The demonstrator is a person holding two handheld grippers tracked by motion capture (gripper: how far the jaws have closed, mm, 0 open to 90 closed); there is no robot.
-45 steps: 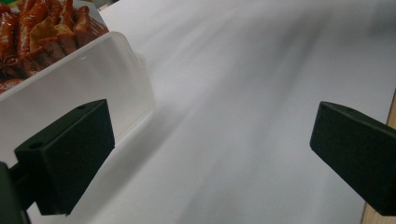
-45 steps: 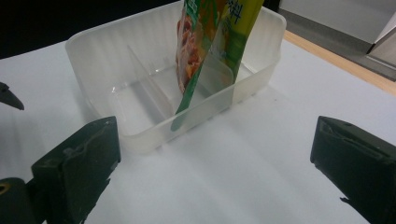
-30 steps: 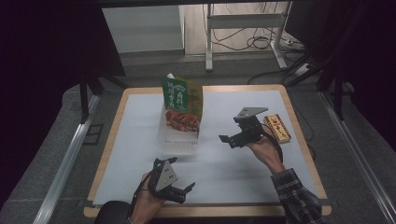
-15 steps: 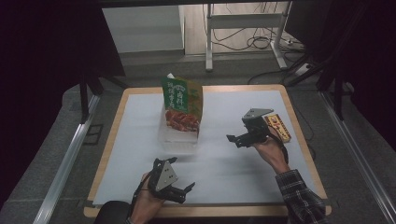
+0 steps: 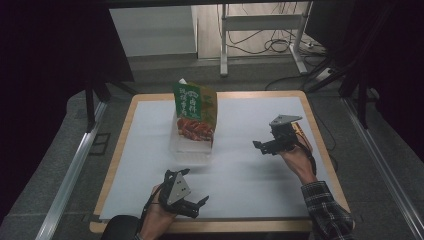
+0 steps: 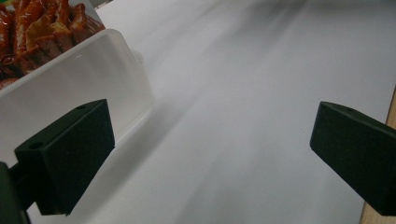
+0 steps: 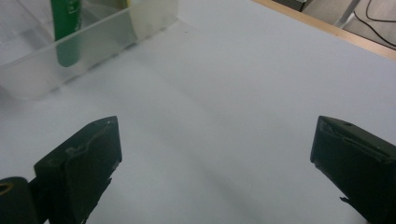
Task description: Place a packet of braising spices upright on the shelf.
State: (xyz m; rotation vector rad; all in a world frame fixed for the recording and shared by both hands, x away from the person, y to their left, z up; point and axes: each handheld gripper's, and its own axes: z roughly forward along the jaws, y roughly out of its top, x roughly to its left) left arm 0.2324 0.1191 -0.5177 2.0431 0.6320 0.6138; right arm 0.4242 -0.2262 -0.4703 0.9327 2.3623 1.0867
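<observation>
White table [image 5: 250, 170] — food packet [image 5: 196, 115] well left of right gripper [image 5: 264, 146]

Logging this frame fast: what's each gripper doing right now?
Left gripper: open, holding nothing, fingers spread.
Right gripper: open, holding nothing.

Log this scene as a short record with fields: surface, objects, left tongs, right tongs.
surface: white sheet on a wooden board
objects: green and red printed snack bag standing in a clear plastic box; small orange packet beside the right hand
left tongs: left tongs open, empty, near front edge
right tongs: right tongs open, empty, pointing toward the box
</observation>
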